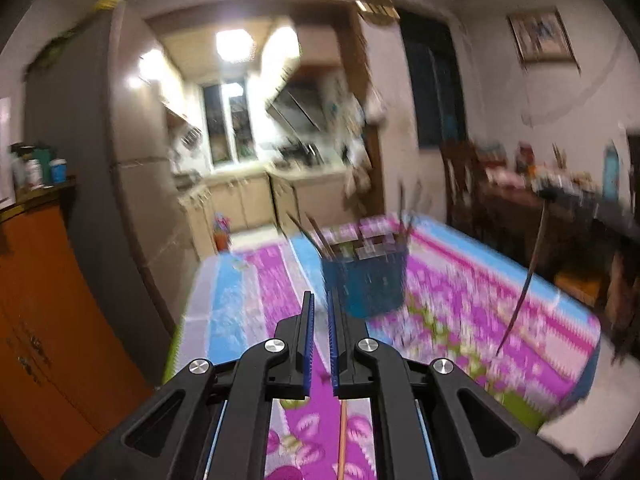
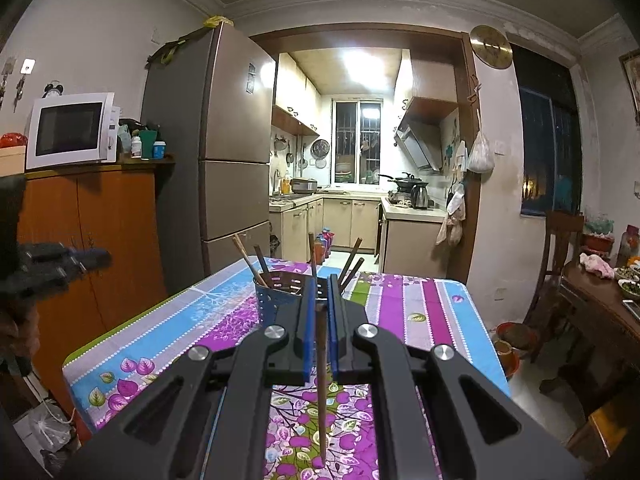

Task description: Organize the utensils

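Note:
A blue perforated utensil holder (image 2: 276, 300) stands on the flowered tablecloth (image 2: 420, 312) with several brown chopsticks (image 2: 262, 266) leaning in it. My right gripper (image 2: 319, 300) is shut on one brown chopstick (image 2: 322, 392), held upright just before the holder, its tip hanging down over the cloth. In the blurred left wrist view the holder (image 1: 366, 284) is ahead of my left gripper (image 1: 319, 304), whose jaws stand nearly together with nothing seen between them. A chopstick (image 1: 343, 440) lies on the cloth below it. The right gripper's chopstick (image 1: 524, 284) hangs at the right.
An orange cabinet (image 2: 92, 232) with a microwave (image 2: 72, 130) stands left of the table, then a fridge (image 2: 224, 140). A dark dining table (image 2: 600, 300) with dishes and a chair (image 2: 560, 248) are at the right. The left hand-held gripper (image 2: 48, 264) shows at the left edge.

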### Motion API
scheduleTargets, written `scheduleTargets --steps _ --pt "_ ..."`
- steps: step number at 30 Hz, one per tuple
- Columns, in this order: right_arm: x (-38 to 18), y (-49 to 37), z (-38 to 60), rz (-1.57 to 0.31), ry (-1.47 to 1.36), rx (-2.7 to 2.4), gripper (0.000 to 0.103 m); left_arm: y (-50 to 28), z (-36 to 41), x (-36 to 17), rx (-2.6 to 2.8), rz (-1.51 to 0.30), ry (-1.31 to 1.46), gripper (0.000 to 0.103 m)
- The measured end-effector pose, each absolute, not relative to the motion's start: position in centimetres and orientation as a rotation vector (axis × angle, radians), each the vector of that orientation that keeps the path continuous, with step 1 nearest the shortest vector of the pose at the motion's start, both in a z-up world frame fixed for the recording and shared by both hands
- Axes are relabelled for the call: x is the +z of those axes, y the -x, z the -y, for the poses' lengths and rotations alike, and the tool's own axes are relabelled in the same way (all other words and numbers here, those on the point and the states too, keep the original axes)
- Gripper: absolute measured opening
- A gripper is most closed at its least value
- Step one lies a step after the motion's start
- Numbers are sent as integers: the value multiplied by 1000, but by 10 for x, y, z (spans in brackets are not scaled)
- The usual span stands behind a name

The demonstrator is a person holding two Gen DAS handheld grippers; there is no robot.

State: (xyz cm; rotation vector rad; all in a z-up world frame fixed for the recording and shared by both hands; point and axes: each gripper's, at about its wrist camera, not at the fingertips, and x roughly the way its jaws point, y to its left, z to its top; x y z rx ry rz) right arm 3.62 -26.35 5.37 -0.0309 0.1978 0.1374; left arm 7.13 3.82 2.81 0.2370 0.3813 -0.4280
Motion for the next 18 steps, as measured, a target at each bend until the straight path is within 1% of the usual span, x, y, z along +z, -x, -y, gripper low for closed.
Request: scheduleTargets --steps 2,7,8,10,11,12,14,18 --pt "52 -35 266 -198 11 141 5 -97 -21 1 -522 -518 -263 8" --pt "44 -27 270 -197 -26 146 5 -159 12 -67 -615 -701 -305 9" --pt "43 -24 272 -196 -29 144 5 -167 13 -77 -616 -717 -309 9" --pt "41 -17 276 -192 -37 138 5 -186 16 -95 -615 -757 -309 15" --pt "40 -15 279 -190 -41 136 5 -194 17 -104 -619 -776 -303 22" --pt "40 -12 281 -188 -45 133 5 -200 17 -111 -631 -790 -301 25" --pt "38 -9 287 -183 -61 128 5 -206 20 -120 -622 -799 -330 28" --pt "37 -8 296 -178 -101 132 5 -216 26 -132 -602 -804 -362 28"
